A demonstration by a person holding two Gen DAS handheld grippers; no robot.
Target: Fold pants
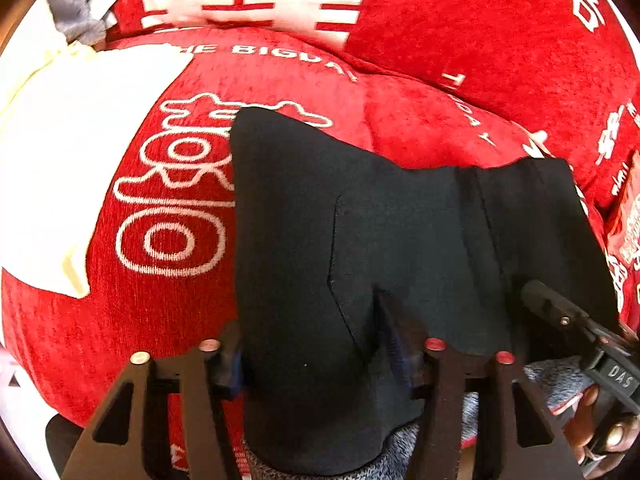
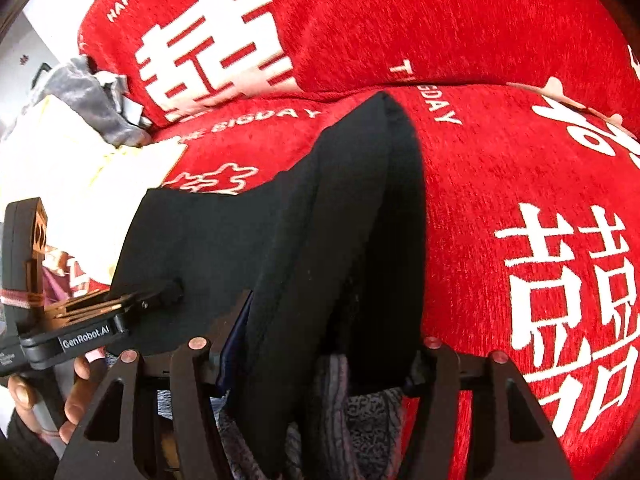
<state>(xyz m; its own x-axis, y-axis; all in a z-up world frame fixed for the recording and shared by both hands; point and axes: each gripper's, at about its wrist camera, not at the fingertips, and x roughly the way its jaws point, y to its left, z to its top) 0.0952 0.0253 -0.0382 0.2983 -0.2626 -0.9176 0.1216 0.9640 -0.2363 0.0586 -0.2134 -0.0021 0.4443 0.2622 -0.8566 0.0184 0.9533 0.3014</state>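
Black pants (image 1: pixel 400 248) in both tools, over red cushions (image 1: pixel 168 312).

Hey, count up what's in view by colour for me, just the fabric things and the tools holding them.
Black: 3, the black fabric pants, the left hand-held gripper and the right hand-held gripper
Red with white lettering: 2 plush cushions, the seat and the back
Pale cream: 1 cloth
Grey: 1 crumpled fabric
Total: 7
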